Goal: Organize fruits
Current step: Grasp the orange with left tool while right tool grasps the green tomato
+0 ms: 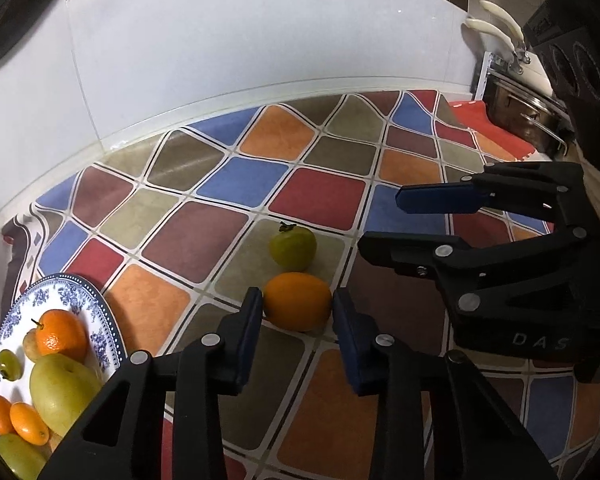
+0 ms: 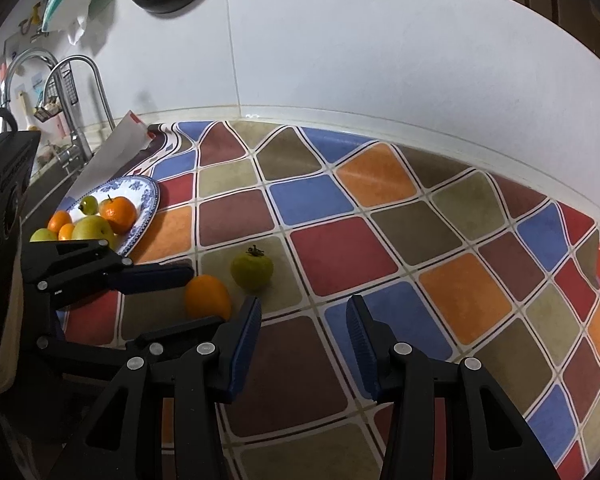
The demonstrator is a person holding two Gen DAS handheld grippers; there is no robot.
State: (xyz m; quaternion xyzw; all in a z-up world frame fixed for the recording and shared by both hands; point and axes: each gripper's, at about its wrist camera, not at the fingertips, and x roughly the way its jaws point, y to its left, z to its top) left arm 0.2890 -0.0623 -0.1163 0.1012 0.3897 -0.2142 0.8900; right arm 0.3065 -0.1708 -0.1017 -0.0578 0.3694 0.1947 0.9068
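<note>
An orange fruit [image 1: 298, 301] lies on the checkered mat, with a green persimmon-like fruit [image 1: 293, 247] just behind it. My left gripper [image 1: 296, 312] is open, its blue pads on either side of the orange fruit, close to it. My right gripper [image 2: 304, 316] is open and empty, to the right of both fruits [image 2: 208, 297] [image 2: 252, 268]. It shows in the left wrist view [image 1: 380, 220]. A blue-and-white plate [image 1: 104, 320] at the left holds several fruits: an orange, a large green-yellow fruit, small oranges and green ones. It also shows in the right wrist view [image 2: 150, 200].
The colourful checkered mat [image 2: 340, 256] covers the counter up to a white tiled wall [image 2: 340, 60]. A sink faucet [image 2: 76, 92] stands far left in the right wrist view. A steel pot [image 1: 528, 120] and a dark appliance sit at the far right in the left wrist view.
</note>
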